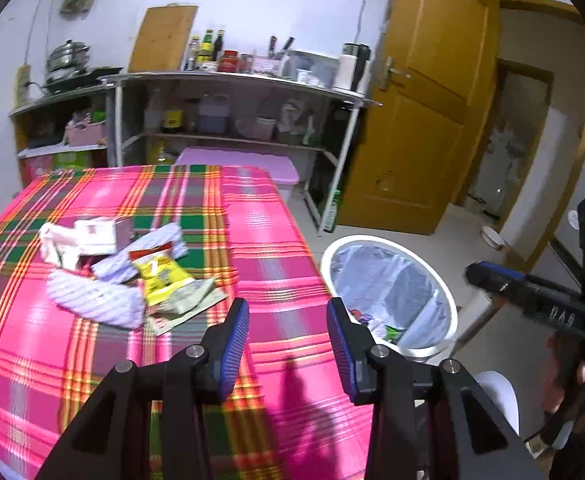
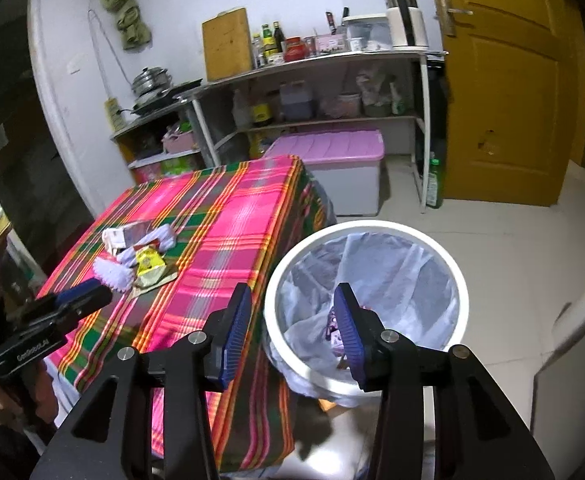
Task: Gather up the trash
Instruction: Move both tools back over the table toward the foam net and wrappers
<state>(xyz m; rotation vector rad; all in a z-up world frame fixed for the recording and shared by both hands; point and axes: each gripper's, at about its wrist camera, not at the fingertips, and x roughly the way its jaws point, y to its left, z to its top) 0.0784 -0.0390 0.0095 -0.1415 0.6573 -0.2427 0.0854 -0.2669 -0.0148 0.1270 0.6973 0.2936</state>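
A pile of trash lies on the pink plaid table (image 1: 272, 240): a yellow wrapper (image 1: 160, 278), a white carton (image 1: 92, 236), striped lilac wrappers (image 1: 96, 300). The pile also shows in the right wrist view (image 2: 144, 260). My left gripper (image 1: 288, 320) is open and empty above the table's near right part, right of the pile. My right gripper (image 2: 292, 308) is open and empty, above the near rim of the white bin (image 2: 428, 240), which is lined with a clear bag and has some trash at its bottom. The bin stands on the floor right of the table (image 1: 332, 252).
A metal shelf unit (image 1: 232, 80) with bottles, jars and a kettle stands behind the table. A lilac-lidded storage box (image 2: 332, 148) sits under it. A brown door (image 1: 424, 100) stands open at right. Pale tiled floor (image 2: 512, 240) surrounds the bin.
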